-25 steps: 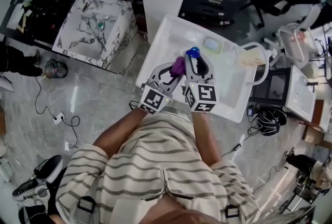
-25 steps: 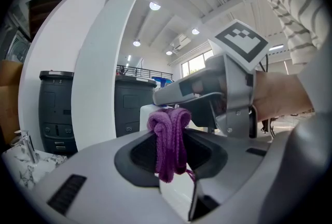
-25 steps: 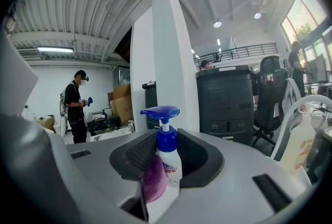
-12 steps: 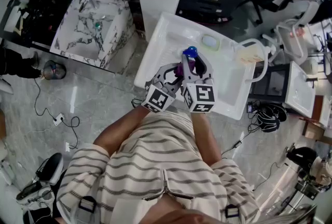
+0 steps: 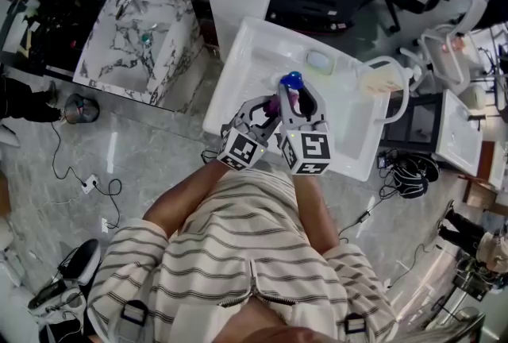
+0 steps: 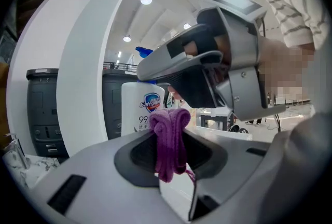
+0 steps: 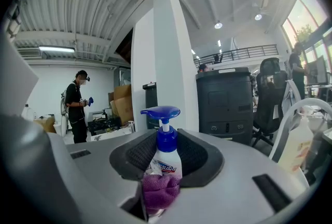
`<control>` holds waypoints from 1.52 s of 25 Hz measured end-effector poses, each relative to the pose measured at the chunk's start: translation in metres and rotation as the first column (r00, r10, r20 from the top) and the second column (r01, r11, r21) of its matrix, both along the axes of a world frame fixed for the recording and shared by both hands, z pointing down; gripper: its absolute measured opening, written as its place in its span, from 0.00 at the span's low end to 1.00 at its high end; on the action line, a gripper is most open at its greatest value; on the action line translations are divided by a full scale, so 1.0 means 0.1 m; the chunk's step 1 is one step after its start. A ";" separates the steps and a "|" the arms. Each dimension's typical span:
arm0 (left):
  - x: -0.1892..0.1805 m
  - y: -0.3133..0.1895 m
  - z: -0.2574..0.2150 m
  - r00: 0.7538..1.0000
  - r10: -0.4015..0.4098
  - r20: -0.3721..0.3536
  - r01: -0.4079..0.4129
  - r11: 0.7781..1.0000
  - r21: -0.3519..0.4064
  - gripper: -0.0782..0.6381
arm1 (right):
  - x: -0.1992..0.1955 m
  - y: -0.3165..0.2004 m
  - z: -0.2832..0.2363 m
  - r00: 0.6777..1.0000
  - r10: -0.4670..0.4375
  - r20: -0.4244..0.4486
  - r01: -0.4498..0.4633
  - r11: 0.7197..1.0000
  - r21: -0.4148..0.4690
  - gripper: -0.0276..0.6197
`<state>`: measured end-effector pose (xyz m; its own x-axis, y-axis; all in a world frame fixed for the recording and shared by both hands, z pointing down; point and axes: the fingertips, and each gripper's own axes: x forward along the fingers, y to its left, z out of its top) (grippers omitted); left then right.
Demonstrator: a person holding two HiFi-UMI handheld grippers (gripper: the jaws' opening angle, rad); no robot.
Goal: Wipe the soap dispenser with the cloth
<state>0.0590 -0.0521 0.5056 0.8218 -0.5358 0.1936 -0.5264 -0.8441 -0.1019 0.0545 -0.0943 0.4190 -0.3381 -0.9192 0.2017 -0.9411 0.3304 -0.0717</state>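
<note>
At the far left stood a marble sink point(image 5: 131, 48), well apart from the work. The left gripper point(image 5: 267, 109) was clenched on a bunched purple cloth point(image 6: 169, 137): one fold was pinched between its jaws and the rest bulged out in front. As far as could be told, the cloth lay against the lower body of the soap dispenser point(image 7: 165, 155), on the side facing the left gripper. The dispenser, a white bottle with a blue pump, was upright over the white sink point(image 5: 235, 87) in front of the person. The right gripper point(image 5: 298, 100) grasped it around the body, its jaws partly apart with the bottle filling the gap between them. Further right in that sink lay a small pale oval thing point(image 5: 321, 62), and at its right edge a pale jug point(image 5: 382, 84) with a looped handle. The wiping looked under way rather than finished. Cloth and bottle met at one low patch, while the pump head, the neck and the sides covered by the right gripper's jaws seemed not yet reached. No dirt showed, so how much of the body was already clean could not be told.
</note>
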 end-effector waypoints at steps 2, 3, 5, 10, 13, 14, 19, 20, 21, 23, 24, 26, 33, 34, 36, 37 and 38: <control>-0.02 0.01 0.01 1.000 0.000 0.008 0.000 1.000 -0.001 0.27 | 0.01 0.00 -0.01 1.000 0.003 0.002 -0.003 1.000 0.000 0.25; -0.03 0.00 0.03 1.000 -0.003 0.010 0.003 1.000 -0.006 0.27 | 0.02 0.00 -0.01 1.000 0.005 0.002 -0.005 1.000 0.001 0.25; -0.07 -0.01 0.07 1.000 -0.013 0.013 0.013 1.000 -0.015 0.27 | 0.04 0.00 -0.02 1.000 0.008 0.003 -0.008 1.000 0.001 0.25; -0.24 -0.03 0.12 0.999 -0.041 0.004 0.041 0.999 -0.032 0.27 | 0.08 0.00 0.00 1.000 0.012 0.005 -0.012 1.000 0.001 0.25; -0.33 -0.06 0.10 0.998 -0.060 -0.017 0.059 0.997 -0.059 0.28 | 0.07 0.00 0.00 1.000 0.007 -0.004 -0.007 1.000 0.001 0.25; -0.35 -0.07 0.10 0.998 -0.065 -0.022 0.064 0.996 -0.065 0.28 | 0.08 0.00 0.00 1.000 0.005 -0.006 -0.005 1.000 0.002 0.25; -0.41 -0.08 0.01 0.996 -0.065 -0.054 0.061 0.995 -0.078 0.28 | 0.08 0.00 0.01 1.000 0.001 -0.001 -0.001 1.000 -0.001 0.25; -0.43 -0.08 -0.02 0.996 -0.066 -0.061 0.062 0.995 -0.079 0.28 | 0.08 0.00 0.01 1.000 0.001 -0.001 -0.001 1.000 -0.001 0.25; -0.45 -0.09 -0.05 0.995 -0.070 -0.069 0.064 0.995 -0.081 0.28 | 0.09 0.00 0.01 1.000 0.002 0.000 -0.002 1.000 -0.001 0.25; -0.49 -0.10 -0.11 0.994 -0.074 -0.084 0.067 0.994 -0.084 0.28 | 0.10 0.01 0.01 1.000 0.003 0.005 -0.003 1.000 -0.002 0.25; -0.50 -0.11 -0.14 0.993 -0.073 -0.091 0.065 0.994 -0.085 0.28 | 0.11 0.01 0.01 1.000 0.001 0.008 -0.001 1.000 -0.003 0.25; -0.52 -0.11 -0.20 0.993 -0.064 -0.103 0.055 0.995 -0.087 0.28 | 0.12 0.03 0.00 1.000 -0.008 0.013 0.008 1.000 -0.005 0.25; -0.60 -0.20 -0.40 0.989 -0.010 -0.150 -0.005 0.995 -0.097 0.28 | 0.17 0.09 -0.02 0.996 -0.085 0.011 0.085 0.996 -0.021 0.25; -0.59 -0.20 -0.42 0.989 0.014 -0.150 -0.029 0.995 -0.095 0.28 | 0.17 0.11 -0.02 0.995 -0.097 0.012 0.097 0.995 -0.024 0.25; -0.57 -0.20 -0.45 0.988 0.063 -0.140 -0.075 0.994 -0.085 0.28 | 0.17 0.14 -0.03 0.993 -0.114 0.015 0.115 0.993 -0.026 0.25; -0.56 -0.20 -0.46 0.987 0.083 -0.135 -0.095 0.992 -0.079 0.28 | 0.18 0.16 -0.03 0.992 -0.124 0.016 0.124 0.992 -0.025 0.25; -0.56 -0.20 -0.48 0.986 0.101 -0.132 -0.111 0.991 -0.073 0.28 | 0.18 0.17 -0.03 0.991 -0.135 0.017 0.135 0.991 -0.021 0.25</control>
<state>0.0028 -0.0726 0.4577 0.8940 -0.4311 0.1223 -0.4375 -0.8987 0.0303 0.0725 -0.0768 0.4155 -0.4622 -0.8602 0.2153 -0.8866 0.4526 -0.0948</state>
